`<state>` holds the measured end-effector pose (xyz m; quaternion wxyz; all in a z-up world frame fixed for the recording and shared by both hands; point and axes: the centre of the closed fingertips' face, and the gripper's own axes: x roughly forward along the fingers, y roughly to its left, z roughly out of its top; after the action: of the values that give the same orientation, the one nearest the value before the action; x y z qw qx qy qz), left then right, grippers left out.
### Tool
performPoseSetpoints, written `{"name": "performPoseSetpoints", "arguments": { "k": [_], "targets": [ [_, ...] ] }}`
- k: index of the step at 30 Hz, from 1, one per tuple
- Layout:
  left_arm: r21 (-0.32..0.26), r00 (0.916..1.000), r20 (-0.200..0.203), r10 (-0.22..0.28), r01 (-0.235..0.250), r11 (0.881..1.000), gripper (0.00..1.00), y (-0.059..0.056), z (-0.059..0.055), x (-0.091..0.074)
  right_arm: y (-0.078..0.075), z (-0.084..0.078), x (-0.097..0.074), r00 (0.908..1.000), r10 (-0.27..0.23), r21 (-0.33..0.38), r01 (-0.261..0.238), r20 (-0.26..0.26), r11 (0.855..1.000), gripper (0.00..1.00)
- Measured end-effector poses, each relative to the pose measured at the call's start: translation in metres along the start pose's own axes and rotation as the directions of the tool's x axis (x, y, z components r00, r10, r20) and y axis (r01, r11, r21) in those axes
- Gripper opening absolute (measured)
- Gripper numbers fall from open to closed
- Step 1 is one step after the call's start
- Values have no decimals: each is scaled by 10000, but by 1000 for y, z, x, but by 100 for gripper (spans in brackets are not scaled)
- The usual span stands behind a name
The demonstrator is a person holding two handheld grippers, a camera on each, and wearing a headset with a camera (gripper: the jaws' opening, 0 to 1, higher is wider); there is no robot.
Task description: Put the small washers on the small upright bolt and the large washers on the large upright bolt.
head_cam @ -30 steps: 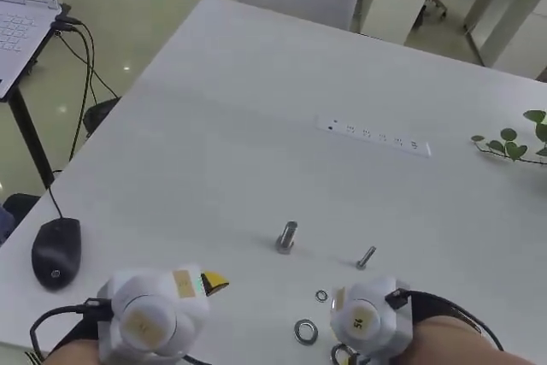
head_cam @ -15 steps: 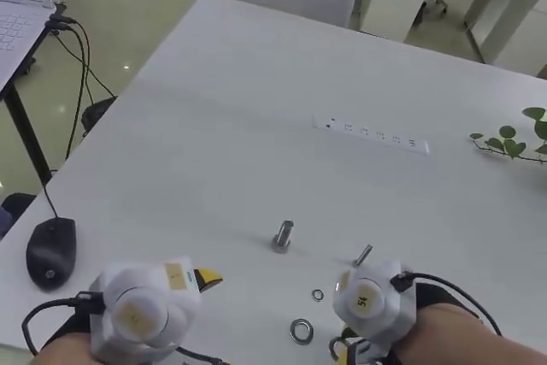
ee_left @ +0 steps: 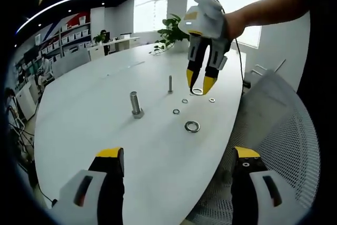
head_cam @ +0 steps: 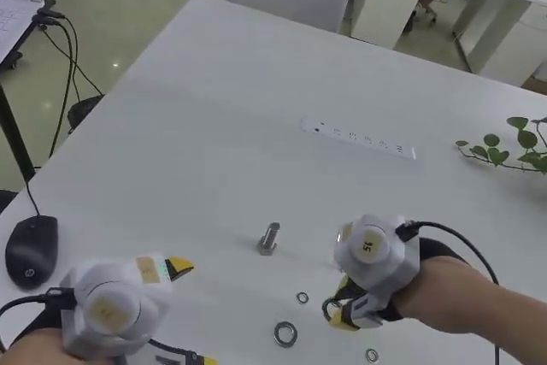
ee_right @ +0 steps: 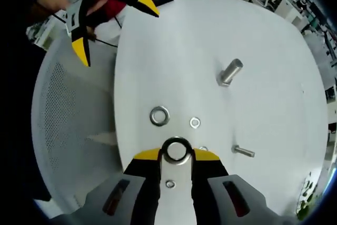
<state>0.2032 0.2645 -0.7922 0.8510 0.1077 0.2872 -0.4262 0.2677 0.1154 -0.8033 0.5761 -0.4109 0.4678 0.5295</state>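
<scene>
Over the white table (head_cam: 256, 126), right gripper (ee_right: 177, 155) fingers pinch a large washer (ee_right: 176, 149); left gripper (ee_left: 178, 152) fingers spread wide.

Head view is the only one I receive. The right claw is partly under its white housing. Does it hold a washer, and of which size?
Observer: Yes. In the right gripper view the right claw is shut on a large washer, pinched between its two tips.
Operator: And the left claw, does it hold anything?
Observer: No. The left gripper view shows the left claw wide open, with nothing between its tips.
Operator: Where does the small bolt stand?
Observer: In the left gripper view the small bolt stands upright on the table, beyond the large bolt and close to the right claw.
</scene>
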Motion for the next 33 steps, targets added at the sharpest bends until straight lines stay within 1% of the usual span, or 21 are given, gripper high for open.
{"name": "performPoseSetpoints", "arguments": {
  "k": [3,7,9,13,14,15,19,21,25,31,33],
  "targets": [
    [71,10000,-8,38,-38,10000,86,1,0,1,-10,9,-10,9997,-125,115,123,219,9999,20],
    [67,9999,92,73,-74,10000,88,3,3,2,-20,15,-19,9995,-243,-26,244,196,9997,21],
    [90,9999,106,66,-67,9999,88,2,4,3,-25,17,-22,9995,-286,-100,287,164,9995,21],
    [105,9999,153,3,-4,9999,88,1,6,6,-33,23,-27,9996,-222,-95,224,198,9997,21],
    [169,9998,196,0,-3,9999,88,0,7,6,-35,24,-28,9997,-195,-119,197,149,9997,21],
    [274,9994,337,3,-12,9996,87,0,10,6,-37,26,-28,9997,-198,-144,200,140,9997,21],
    [67,9989,448,-97,94,9999,89,-2,12,7,-46,35,-32,9994,-281,-209,286,213,9994,21],
    [29,9988,477,-116,115,9999,89,-2,12,8,-50,39,-33,9993,-276,-220,281,249,9994,21],
    [69,9995,316,-97,95,9999,89,-1,10,11,-58,50,-32,9991,-246,-236,254,335,9994,21],
    [9,9994,320,-106,106,9999,91,2,9,15,-65,62,-24,9993,-128,-325,139,340,9994,21],
    [-5,9996,244,-128,128,9999,92,2,8,16,-68,67,-23,9993,-135,-376,148,359,9992,21]
  ]
}}
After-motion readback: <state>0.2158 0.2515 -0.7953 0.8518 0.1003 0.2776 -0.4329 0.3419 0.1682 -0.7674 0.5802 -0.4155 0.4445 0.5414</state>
